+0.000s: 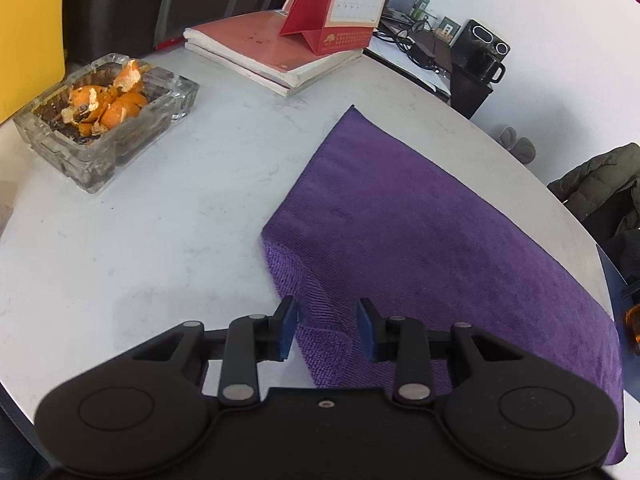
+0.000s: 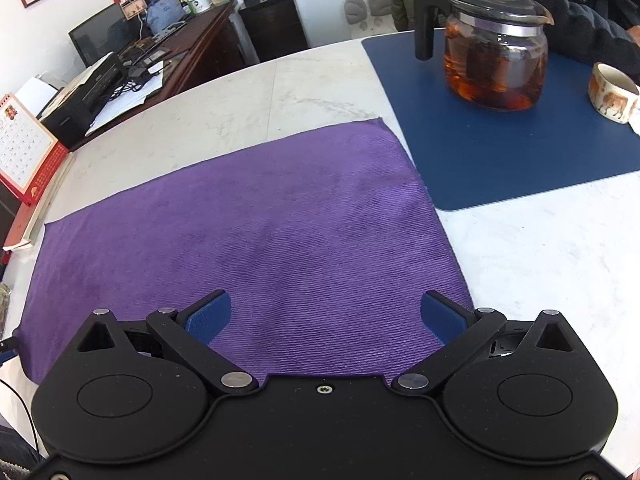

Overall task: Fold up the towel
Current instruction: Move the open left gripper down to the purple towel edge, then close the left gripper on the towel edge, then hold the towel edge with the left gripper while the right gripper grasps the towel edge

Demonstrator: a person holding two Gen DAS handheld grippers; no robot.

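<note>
While both claws hang released, the soft purple microfibre towel (image 2: 248, 232) lies flat on the white marble worktop (image 1: 120, 240). Left claw (image 1: 328, 328) straddles its turned-up corner at 6 o'clock; right claw (image 2: 324, 316) hovers mid-edge. Light and limp, it probably lifts best by corners.

My left tongs (image 1: 328, 330) are matte black plastic, with two round housings at the base, each marked by a shallow circular recess. Angled black link arms run forward from silver pivot pins to flat blue pads (image 1: 287, 330) with a faintly ribbed face. A small screw sits in the centre of the body. My right tongs (image 2: 325, 318) are built the same: black shell, silver rivets, blue fingertips (image 2: 208, 318), one central screw.
</note>
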